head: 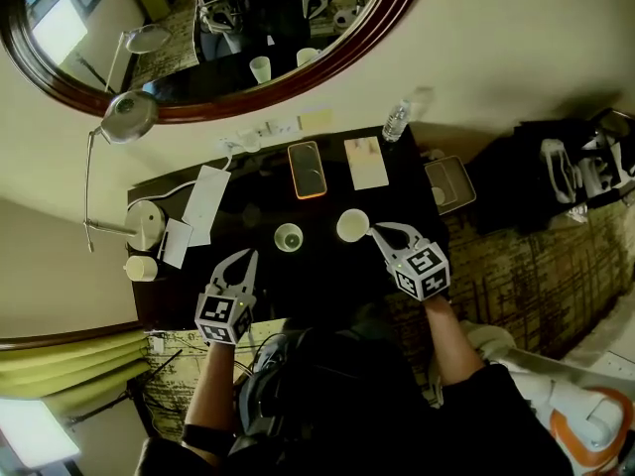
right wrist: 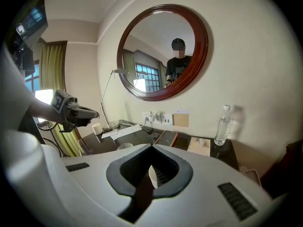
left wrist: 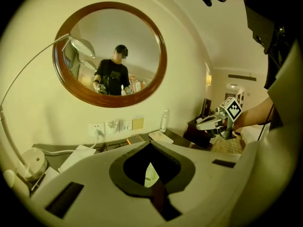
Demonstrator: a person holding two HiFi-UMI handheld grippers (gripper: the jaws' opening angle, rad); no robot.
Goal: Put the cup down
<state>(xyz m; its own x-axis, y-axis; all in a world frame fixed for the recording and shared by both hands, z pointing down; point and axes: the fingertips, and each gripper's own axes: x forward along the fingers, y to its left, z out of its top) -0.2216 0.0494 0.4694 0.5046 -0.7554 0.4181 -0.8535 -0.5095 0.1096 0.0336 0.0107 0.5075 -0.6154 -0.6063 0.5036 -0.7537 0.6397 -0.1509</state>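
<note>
Two pale paper cups are over the dark table (head: 319, 278). The left cup (head: 288, 237) stands alone; in the left gripper view a sliver of it (left wrist: 150, 175) shows through the gap behind the jaws. My left gripper (head: 248, 255) (left wrist: 151, 144) is shut and empty, a short way left of that cup. The right cup (head: 351, 225) has my right gripper (head: 375, 229) (right wrist: 152, 147) shut on its rim; its white wall (right wrist: 152, 176) shows between the jaws. I cannot tell whether this cup rests on the table.
Behind the cups lie an orange-cased phone (head: 307, 169) and a card (head: 366, 162). A water bottle (head: 396, 121) stands at the wall. A desk lamp (head: 129, 117), papers (head: 203, 201) and a small white pot (head: 141, 268) fill the left end. A tray (head: 449, 184) lies off the right edge.
</note>
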